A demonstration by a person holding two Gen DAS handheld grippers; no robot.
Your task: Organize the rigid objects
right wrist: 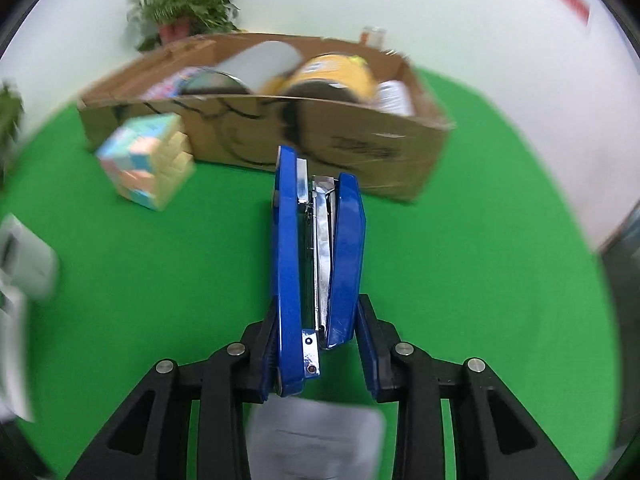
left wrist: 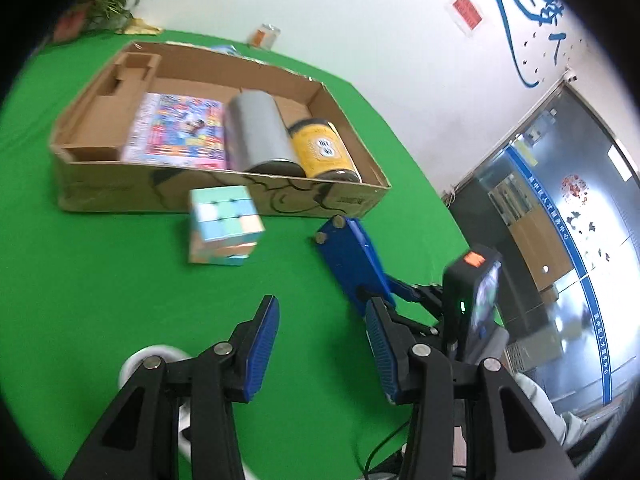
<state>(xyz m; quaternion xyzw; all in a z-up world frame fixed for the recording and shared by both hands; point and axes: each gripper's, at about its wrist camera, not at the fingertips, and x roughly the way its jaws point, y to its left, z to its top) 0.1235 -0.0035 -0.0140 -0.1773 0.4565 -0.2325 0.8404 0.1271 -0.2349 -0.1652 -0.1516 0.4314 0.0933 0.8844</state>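
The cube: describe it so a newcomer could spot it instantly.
Find the long cardboard box on the green table. The cube sits on the cloth just outside the box's near wall. It is the only pastel, multi-coloured block, unlike the blue stapler nearby.

- You have one cardboard box
- Two cans in it: silver can, yellow can
- One colourful booklet
- One puzzle cube
- One blue stapler

Pastel cube lies on green cloth before cardboard box.
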